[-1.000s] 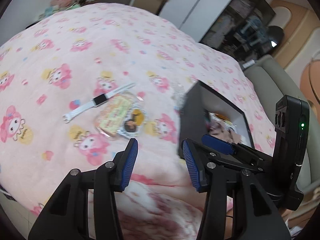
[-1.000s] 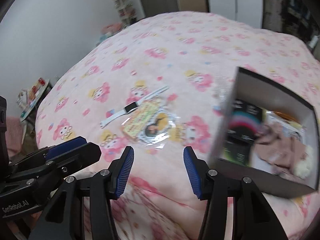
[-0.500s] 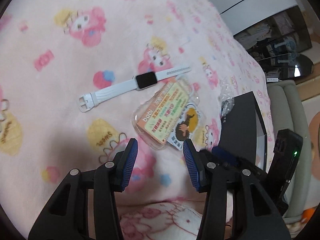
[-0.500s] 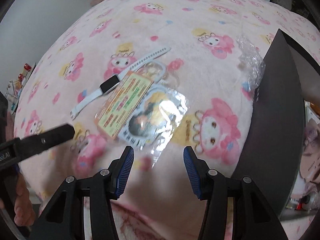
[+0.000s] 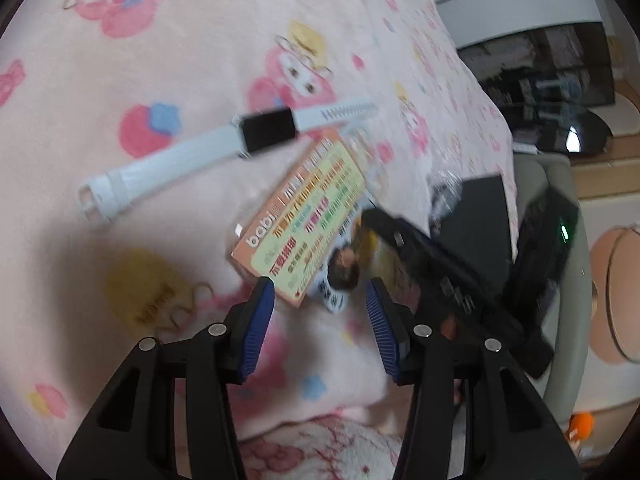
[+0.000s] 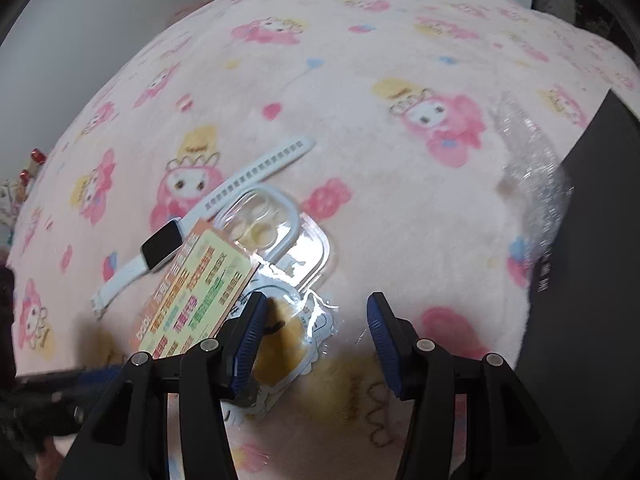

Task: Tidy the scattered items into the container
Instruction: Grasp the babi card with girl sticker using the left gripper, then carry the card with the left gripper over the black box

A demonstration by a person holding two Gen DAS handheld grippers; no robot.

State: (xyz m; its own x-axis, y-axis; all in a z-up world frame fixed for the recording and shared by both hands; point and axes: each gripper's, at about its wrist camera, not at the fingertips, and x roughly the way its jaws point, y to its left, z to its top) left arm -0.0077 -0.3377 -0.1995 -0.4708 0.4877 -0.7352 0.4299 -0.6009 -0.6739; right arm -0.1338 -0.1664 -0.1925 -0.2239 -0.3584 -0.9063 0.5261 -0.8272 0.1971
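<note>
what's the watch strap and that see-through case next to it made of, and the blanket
Watch strap: looks like matte white silicone or rubber, lying limp, with rows of punched holes. Clear case: probably glossy soft plastic; it is transparent with glare on it. Blanket: fuzzy printed fleece, judging by its soft nap.

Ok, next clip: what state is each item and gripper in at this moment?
smartwatch: flat on the blanket, strap unbuckled, screen dark.
printed card: lying loose, partly over the clear phone case.
clear phone case: lying loose, empty.
sticker packet: on the blanket, not gripped.
black box: standing beside the items.
left gripper: jaws open, empty.
right gripper: jaws open, over the packet.
</note>
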